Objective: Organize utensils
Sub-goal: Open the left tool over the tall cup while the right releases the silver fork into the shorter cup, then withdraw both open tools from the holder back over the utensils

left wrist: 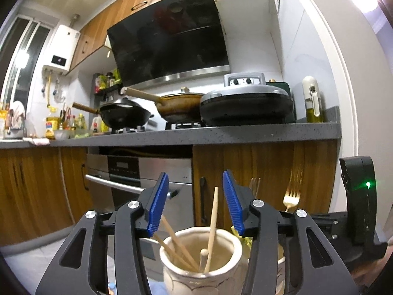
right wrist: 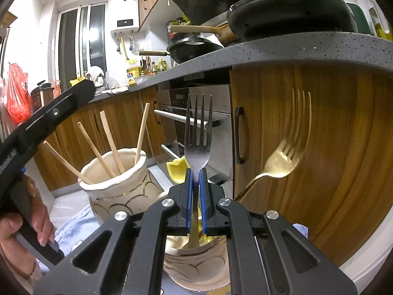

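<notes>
My left gripper (left wrist: 195,204) is open above a cream ceramic holder (left wrist: 200,268) that holds several wooden chopsticks (left wrist: 211,226). The same holder (right wrist: 115,184) with chopsticks (right wrist: 110,142) shows at the left of the right wrist view. My right gripper (right wrist: 196,189) is shut on a silver fork (right wrist: 198,132), tines up, over a second cream holder (right wrist: 196,265). A gold fork (right wrist: 287,147) stands tilted in that second holder; it also shows in the left wrist view (left wrist: 292,191).
Both holders stand on a pale blue cloth (right wrist: 73,228). Wooden cabinets (right wrist: 307,147) and a steel oven (left wrist: 137,172) are close ahead under a grey counter (left wrist: 221,132) with pans. A yellow object (right wrist: 176,169) sits behind the forks.
</notes>
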A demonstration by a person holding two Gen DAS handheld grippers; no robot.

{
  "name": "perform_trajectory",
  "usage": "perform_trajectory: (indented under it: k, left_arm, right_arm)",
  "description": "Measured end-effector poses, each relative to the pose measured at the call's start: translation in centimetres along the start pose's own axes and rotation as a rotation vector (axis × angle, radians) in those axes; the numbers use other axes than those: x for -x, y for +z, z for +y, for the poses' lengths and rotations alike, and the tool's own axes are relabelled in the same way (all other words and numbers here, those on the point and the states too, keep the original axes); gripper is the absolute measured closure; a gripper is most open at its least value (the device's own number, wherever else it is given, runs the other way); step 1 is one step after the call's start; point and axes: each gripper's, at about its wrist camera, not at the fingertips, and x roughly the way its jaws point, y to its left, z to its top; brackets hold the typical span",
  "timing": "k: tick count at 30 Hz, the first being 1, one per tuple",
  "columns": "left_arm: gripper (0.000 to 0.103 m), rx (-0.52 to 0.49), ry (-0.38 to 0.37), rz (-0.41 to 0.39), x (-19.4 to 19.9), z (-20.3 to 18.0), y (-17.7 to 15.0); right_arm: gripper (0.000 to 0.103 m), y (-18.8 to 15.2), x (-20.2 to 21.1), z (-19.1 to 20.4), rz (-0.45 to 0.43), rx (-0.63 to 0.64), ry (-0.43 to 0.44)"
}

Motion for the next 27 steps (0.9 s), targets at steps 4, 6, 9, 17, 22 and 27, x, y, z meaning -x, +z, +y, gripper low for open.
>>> perform_trajectory:
  k: [4,6,9,17,22,27]
  left_arm:
    - [0.046,0.015,0.001,0.003,0.9,0.4,0.1]
    - [0.042,0.016,0.011,0.007,1.3,0.6,0.2]
    - [0.036,0.025,0.022,0.02,1.9,1.0,0.2]
    - [0.011,0.046,0.066,0.089,4.4,2.1,-0.2]
    - [0.008,0.074,0.075,0.175,6.0,2.9,-1.2]
    - [0.006,0.079,0.1,0.248,7.7,3.1,-3.0]
  right_arm:
    - [0.086,-0.1,-0.1,0.1,0.005,0.001,-0.002]
    - [0.077,0.0,0.3,0.1,-0.008,-0.002,0.005]
    - [0.074,0.1,1.4,0.1,-0.037,0.0,-0.006]
    - [0.024,-0.6,5.1,0.1,-0.087,-0.022,-0.022]
    - [0.007,-1.5,7.3,0.1,-0.105,-0.033,-0.033]
    - [0.005,-2.9,8.8,0.1,-0.097,-0.067,-0.043]
